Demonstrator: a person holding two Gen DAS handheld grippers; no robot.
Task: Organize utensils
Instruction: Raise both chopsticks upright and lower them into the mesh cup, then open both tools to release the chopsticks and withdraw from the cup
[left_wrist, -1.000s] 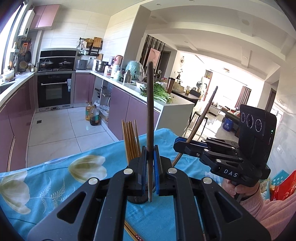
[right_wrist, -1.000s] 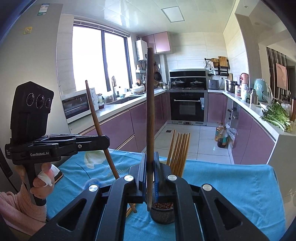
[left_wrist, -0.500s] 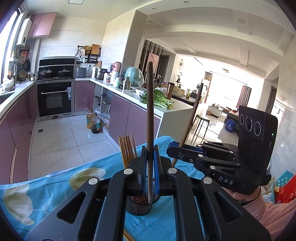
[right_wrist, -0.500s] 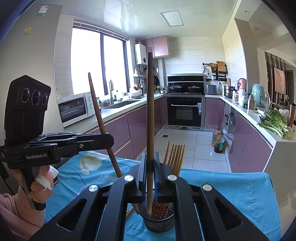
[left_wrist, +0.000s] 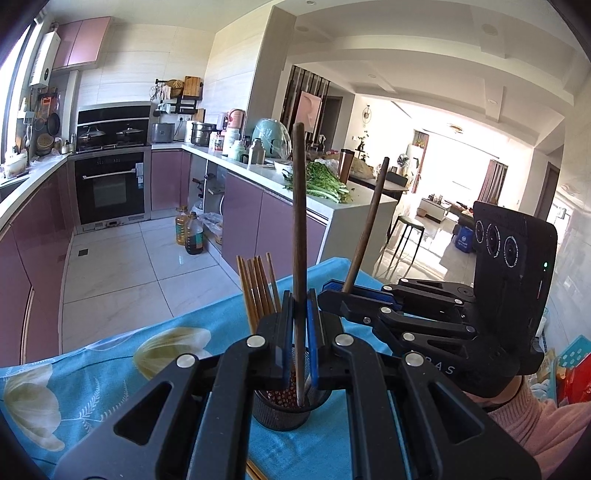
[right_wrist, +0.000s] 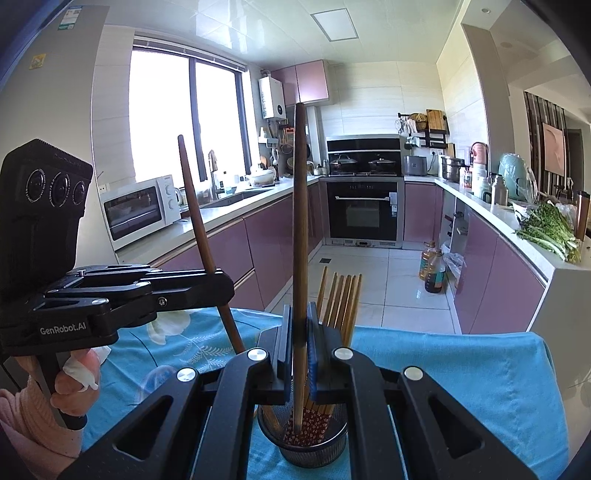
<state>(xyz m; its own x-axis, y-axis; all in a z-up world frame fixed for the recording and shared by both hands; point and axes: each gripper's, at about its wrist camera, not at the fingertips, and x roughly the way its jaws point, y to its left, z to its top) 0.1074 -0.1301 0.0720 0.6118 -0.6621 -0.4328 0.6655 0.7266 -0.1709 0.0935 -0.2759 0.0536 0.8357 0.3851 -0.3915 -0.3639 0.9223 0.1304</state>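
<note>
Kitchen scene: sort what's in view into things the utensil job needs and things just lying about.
Job:
left gripper with its dark chopstick
right gripper with its dark chopstick
mesh holder
light chopsticks

Lying about:
greens
oil bottles
microwave

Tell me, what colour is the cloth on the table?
Bright blue tablecloth with pale flowers, best seen in the left wrist view.

Left tongs (left_wrist: 298, 325) clamping upright dark chopstick (left_wrist: 298, 221), tip inside mesh holder (left_wrist: 284, 406), right tongs (left_wrist: 332, 291) beside
</note>
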